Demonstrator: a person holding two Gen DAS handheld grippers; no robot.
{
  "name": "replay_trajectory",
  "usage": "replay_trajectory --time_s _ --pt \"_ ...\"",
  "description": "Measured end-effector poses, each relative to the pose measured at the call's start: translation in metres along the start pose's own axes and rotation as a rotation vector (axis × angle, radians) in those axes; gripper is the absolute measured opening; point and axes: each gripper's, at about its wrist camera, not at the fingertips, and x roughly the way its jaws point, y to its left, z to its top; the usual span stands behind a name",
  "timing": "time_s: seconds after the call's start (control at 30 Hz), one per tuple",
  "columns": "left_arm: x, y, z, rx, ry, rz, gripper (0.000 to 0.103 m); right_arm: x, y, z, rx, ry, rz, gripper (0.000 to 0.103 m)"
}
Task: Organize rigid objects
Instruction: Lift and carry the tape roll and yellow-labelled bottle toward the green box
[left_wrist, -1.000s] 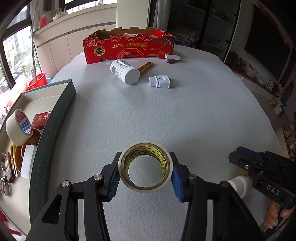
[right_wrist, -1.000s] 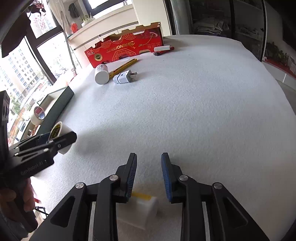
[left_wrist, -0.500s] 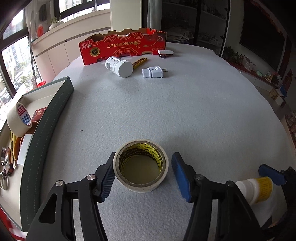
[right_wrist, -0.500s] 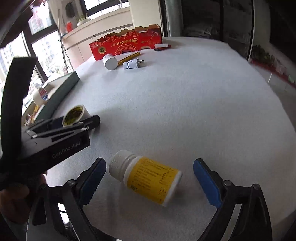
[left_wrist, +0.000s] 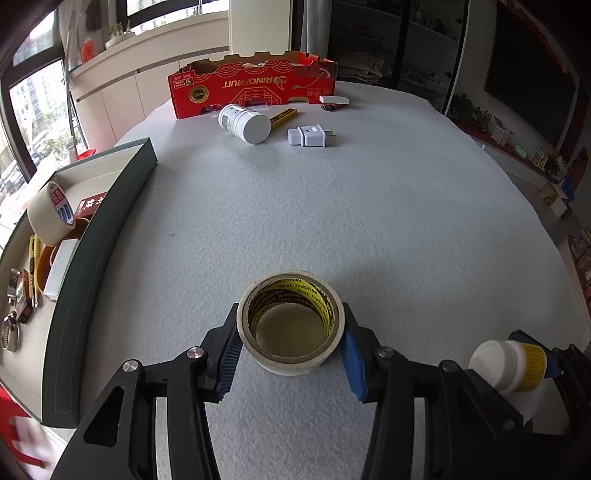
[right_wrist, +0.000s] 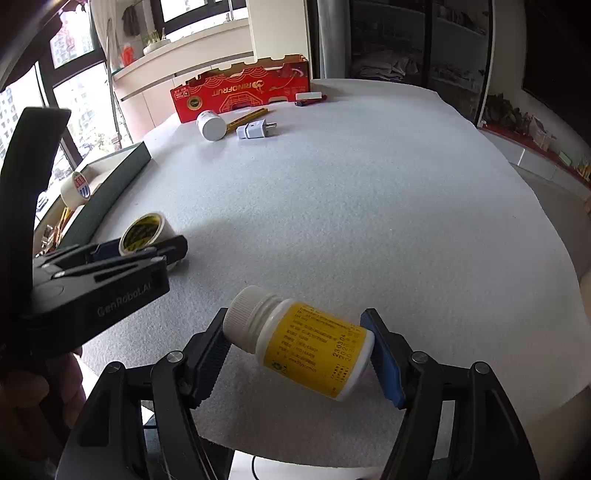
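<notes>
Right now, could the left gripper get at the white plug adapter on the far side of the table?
Probably not yet: the left gripper is closed on the tape roll, though bare table lies before the plug adapter.

Near the front edge of the table (left_wrist: 369, 221): tape roll (left_wrist: 291, 322), with pill bottle (right_wrist: 299, 343) lying to its right. Along the left edge: open box (left_wrist: 99, 236) holding another tape roll (left_wrist: 48, 213) and small items. By the far edge: cardboard tray (left_wrist: 255, 86); before it, toppled jar (left_wrist: 245, 123), plug adapter (left_wrist: 308, 136) to its right.
</notes>
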Motion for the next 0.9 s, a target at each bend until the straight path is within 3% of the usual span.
replay_trajectory --time_s 0.33,0.9 --pt "-0.052 -0.019 -0.030 0.091 -0.105 0.032 0.052 -0.027 0.004 -0.005 0.029 -0.067 -0.049 0.071" --pt "-0.075 -0.014 -0.036 0.098 -0.166 0.034 0.052 -0.040 0.015 -0.012 0.001 -0.089 -0.113 0.071"
